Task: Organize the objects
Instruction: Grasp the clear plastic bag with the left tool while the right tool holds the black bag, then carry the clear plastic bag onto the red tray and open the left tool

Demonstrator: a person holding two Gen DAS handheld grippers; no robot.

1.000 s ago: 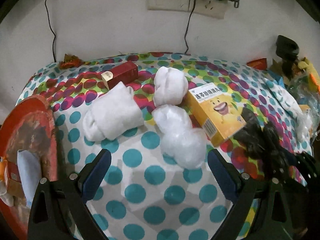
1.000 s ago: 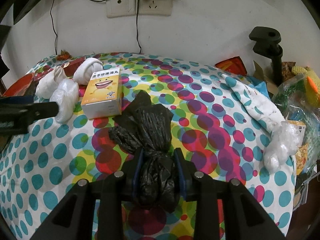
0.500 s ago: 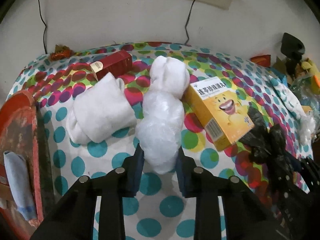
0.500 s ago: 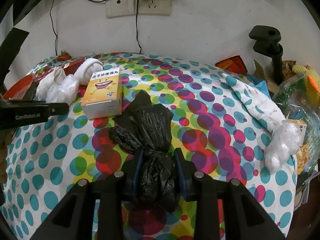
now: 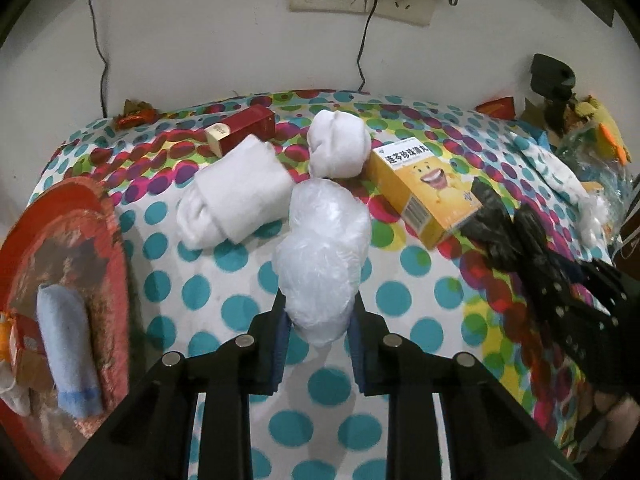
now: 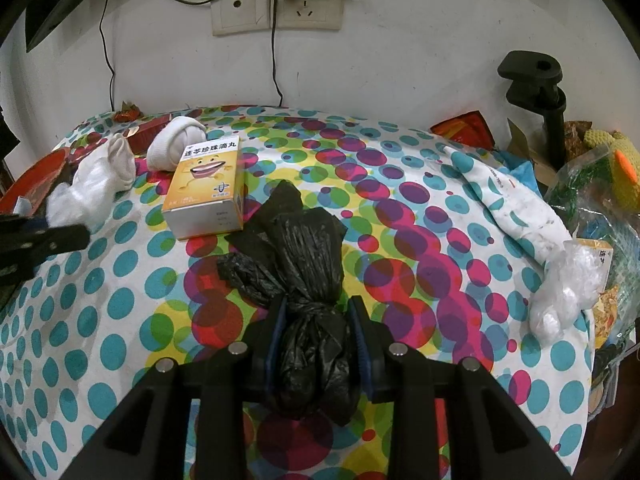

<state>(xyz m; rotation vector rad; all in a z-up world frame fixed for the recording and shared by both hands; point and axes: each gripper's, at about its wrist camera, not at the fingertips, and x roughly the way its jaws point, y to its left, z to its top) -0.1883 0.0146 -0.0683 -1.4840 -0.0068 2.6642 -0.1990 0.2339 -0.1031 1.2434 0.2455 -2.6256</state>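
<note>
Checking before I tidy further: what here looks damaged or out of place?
The red tray at the table's left edge looks damaged: its surface is worn away in brown patches. A blue cloth lies on it. Nothing looks spilled.

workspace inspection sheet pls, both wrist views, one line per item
surface: polka-dot cloth covers the table.
job's things: clear plastic bag, black plastic bag, yellow medicine box, red box, folded white cloth, rolled white sock.
clutter: red tray holding a blue cloth; packets and a knitted toy at the right edge.
grippers: left tool shut on the clear plastic bag; right tool shut on the black plastic bag.
cables: black cables run from the wall sockets.
surroundings: white wall, black clamp stand.
</note>
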